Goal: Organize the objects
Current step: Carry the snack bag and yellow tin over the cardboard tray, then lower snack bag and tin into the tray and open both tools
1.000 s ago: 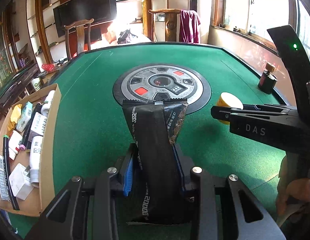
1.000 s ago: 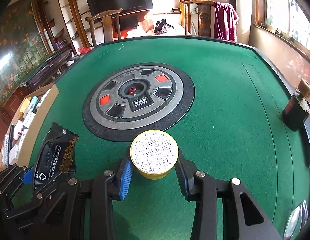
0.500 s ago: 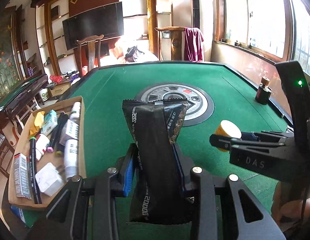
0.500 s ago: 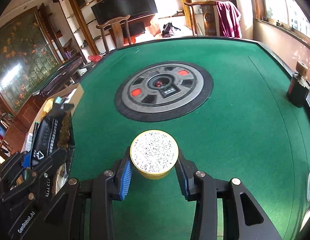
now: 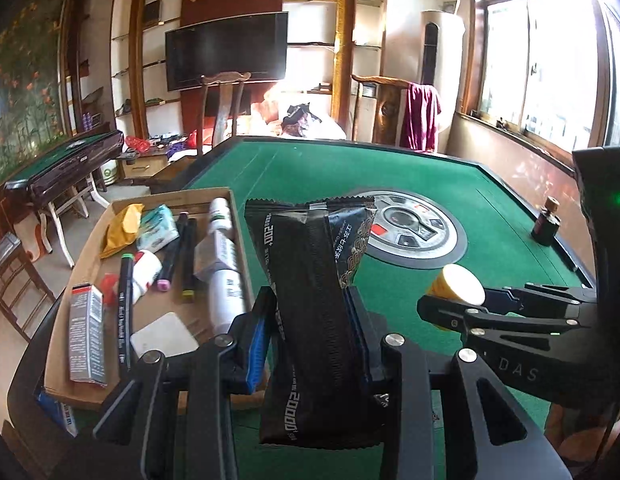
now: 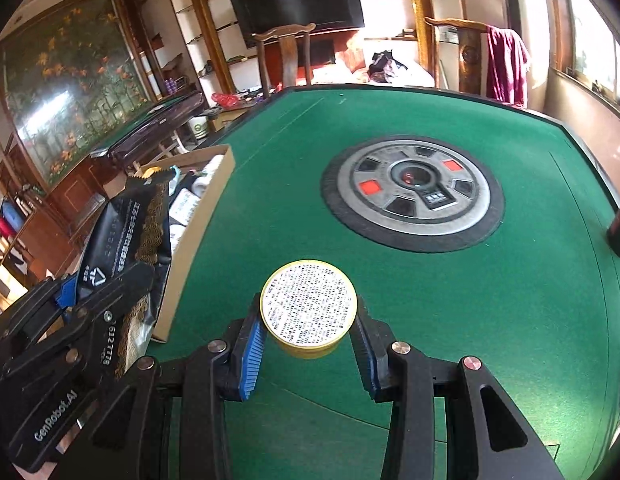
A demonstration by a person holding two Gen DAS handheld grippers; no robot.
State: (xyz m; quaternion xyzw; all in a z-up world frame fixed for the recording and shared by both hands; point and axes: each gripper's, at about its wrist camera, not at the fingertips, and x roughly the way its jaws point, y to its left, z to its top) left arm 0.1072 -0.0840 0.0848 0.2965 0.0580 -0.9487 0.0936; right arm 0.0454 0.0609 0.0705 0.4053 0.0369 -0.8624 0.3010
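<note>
Two items are lifted, neither boxed yet. Left view: the left gripper (image 5: 310,320) pinches a black packet (image 5: 313,300) above the table edge, beside the cardboard box (image 5: 230,196) holding markers, tubes and cartons. Right view: the right gripper (image 6: 308,338) clamps a yellow tin (image 6: 308,308) over the green table (image 6: 509,320); a dark bottle (image 6: 619,232) remains out.

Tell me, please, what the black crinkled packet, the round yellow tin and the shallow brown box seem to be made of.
Black crinkled packet: probably glossy plastic film; it creases and has a crimped top seal.
Round yellow tin: likely painted metal, perhaps plastic; it has a smooth rolled rim and a printed white label.
Shallow brown box: cardboard, matte; its cut walls are thin.
</note>
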